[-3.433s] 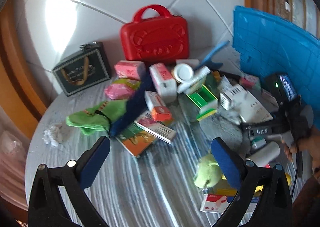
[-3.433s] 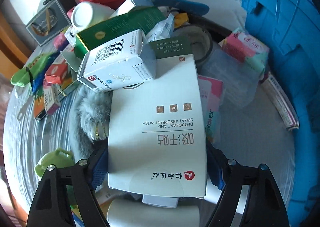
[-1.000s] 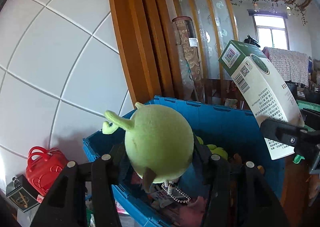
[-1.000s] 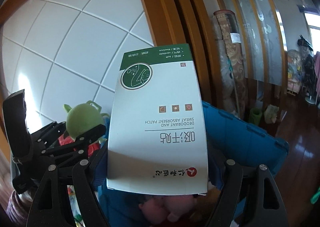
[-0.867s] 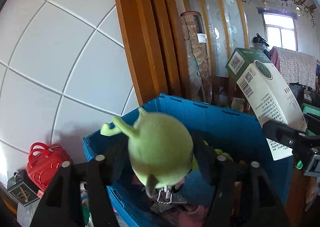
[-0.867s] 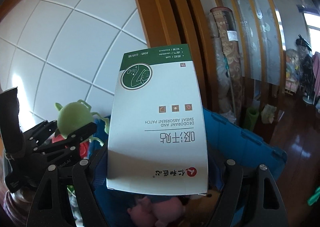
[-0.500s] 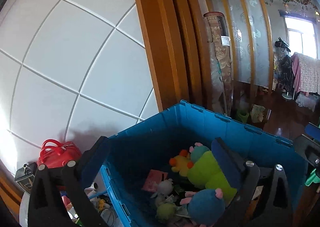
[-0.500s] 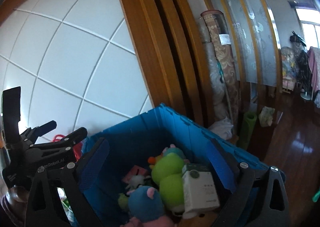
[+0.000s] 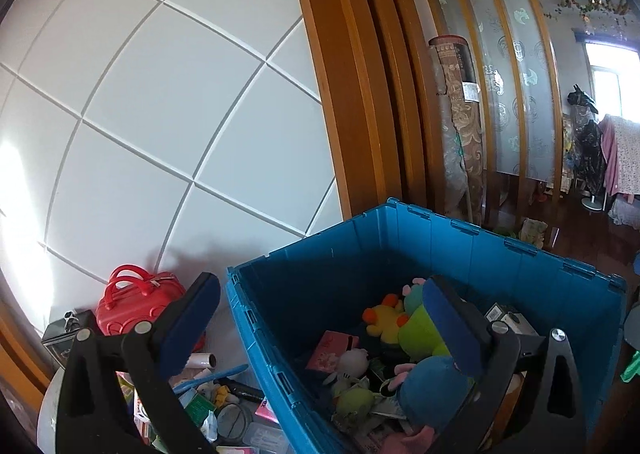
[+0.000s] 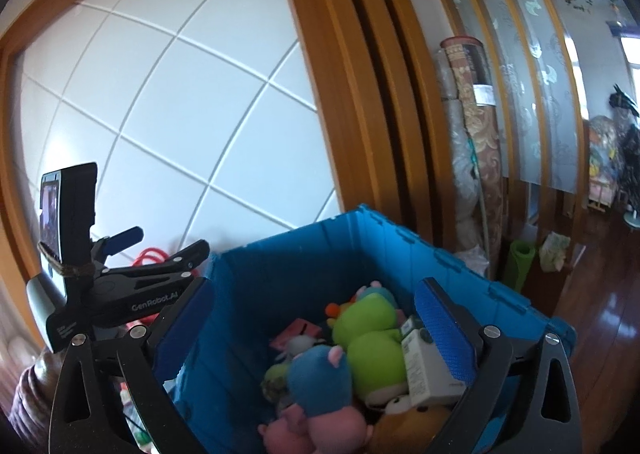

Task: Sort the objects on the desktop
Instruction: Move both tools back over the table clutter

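Since a second ago both loads have gone: the green ball toy has left my left gripper (image 9: 320,322) and the white box (image 10: 430,368) has left my right gripper (image 10: 314,320). Both now hang over the blue bin (image 9: 472,242), jaws spread wide with nothing between the blue pads.

Left wrist view: left pad sits outside the bin wall, right pad over the bin's interior. Below, among the soft toys, a small green plush (image 9: 354,402) lies near the bin's near wall, beside a white plush (image 9: 352,364) and a blue plush (image 9: 430,384). I cannot confirm that it is the toy I dropped.

Right wrist view: the white box rests inside the bin, tilted, touching the big green plush (image 10: 370,342), partly behind my right pad. The left gripper shows at frame left, outside the bin wall.

Beyond the bin, to its left: red case (image 9: 136,298) against the white panelled wall (image 9: 160,113), loose clutter on the table (image 9: 50,410) below.
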`<state>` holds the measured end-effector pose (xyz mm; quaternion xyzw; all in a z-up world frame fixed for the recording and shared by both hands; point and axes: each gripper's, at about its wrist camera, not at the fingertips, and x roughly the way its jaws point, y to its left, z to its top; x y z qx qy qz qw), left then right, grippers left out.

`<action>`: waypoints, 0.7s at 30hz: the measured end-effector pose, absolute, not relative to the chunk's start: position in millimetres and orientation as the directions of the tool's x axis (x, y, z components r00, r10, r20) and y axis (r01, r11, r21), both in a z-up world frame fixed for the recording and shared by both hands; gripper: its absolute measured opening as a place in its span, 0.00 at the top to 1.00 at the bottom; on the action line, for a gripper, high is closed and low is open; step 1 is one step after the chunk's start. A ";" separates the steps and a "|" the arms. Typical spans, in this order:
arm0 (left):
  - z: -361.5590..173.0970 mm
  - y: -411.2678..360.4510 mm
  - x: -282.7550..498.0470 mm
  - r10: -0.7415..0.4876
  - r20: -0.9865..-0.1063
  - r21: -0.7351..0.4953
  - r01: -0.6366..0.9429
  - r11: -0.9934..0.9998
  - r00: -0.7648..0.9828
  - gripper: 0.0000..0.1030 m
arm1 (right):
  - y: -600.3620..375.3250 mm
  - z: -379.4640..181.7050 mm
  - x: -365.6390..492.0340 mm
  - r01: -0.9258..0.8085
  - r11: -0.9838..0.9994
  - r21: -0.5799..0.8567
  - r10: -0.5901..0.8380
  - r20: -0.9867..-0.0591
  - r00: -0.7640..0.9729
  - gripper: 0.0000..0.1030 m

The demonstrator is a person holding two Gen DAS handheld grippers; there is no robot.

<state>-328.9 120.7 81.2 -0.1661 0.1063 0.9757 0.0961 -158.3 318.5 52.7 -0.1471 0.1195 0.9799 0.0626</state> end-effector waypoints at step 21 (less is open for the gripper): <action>18.3 -136.7 -251.8 -0.008 -0.343 0.281 -0.094 -0.955 -0.939 0.00 | 126.3 10.1 -167.0 0.041 -0.981 0.191 -0.113 -0.381 -0.918 0.01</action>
